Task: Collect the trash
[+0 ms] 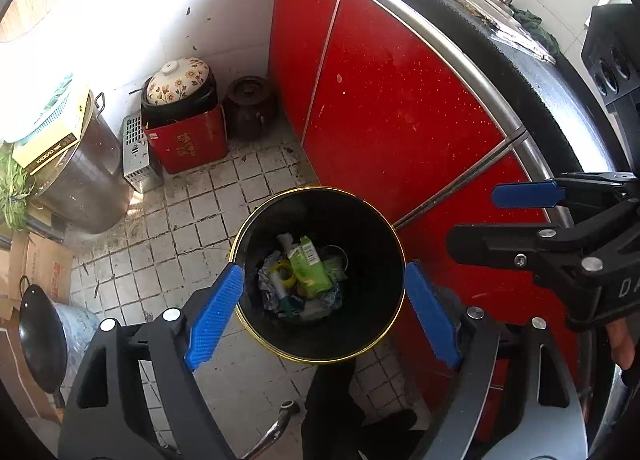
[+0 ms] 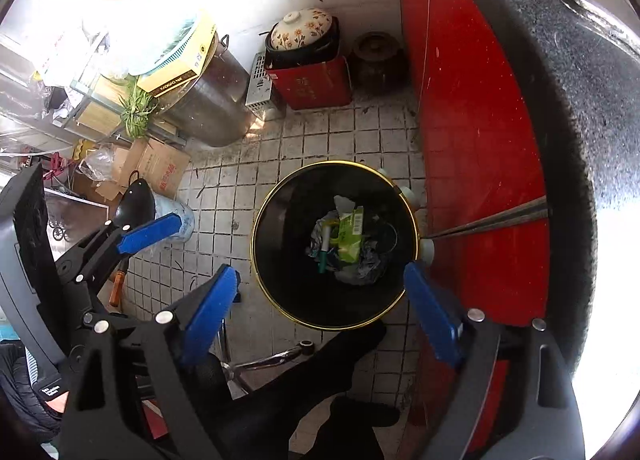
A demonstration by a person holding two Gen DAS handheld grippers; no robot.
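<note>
A black trash bin with a gold rim (image 1: 256,328) (image 2: 280,300) stands on the tiled floor below both grippers. Inside lie a green carton (image 1: 310,268) (image 2: 350,236), crumpled wrappers, a yellow ring and a pen-like tube (image 2: 325,248). My left gripper (image 1: 324,312) is open and empty, its blue pads apart above the bin. My right gripper (image 2: 320,308) is open and empty, also above the bin. The right gripper shows at the right of the left wrist view (image 1: 528,196); the left gripper shows at the left of the right wrist view (image 2: 148,232).
Red cabinet doors (image 1: 400,100) under a dark countertop stand right of the bin. At the back wall are a steel pot (image 1: 84,176), a red box with a floral-lidded pot (image 1: 184,136) and a brown jar (image 1: 250,106). Cardboard boxes (image 2: 156,168) and a wok (image 1: 42,336) lie left.
</note>
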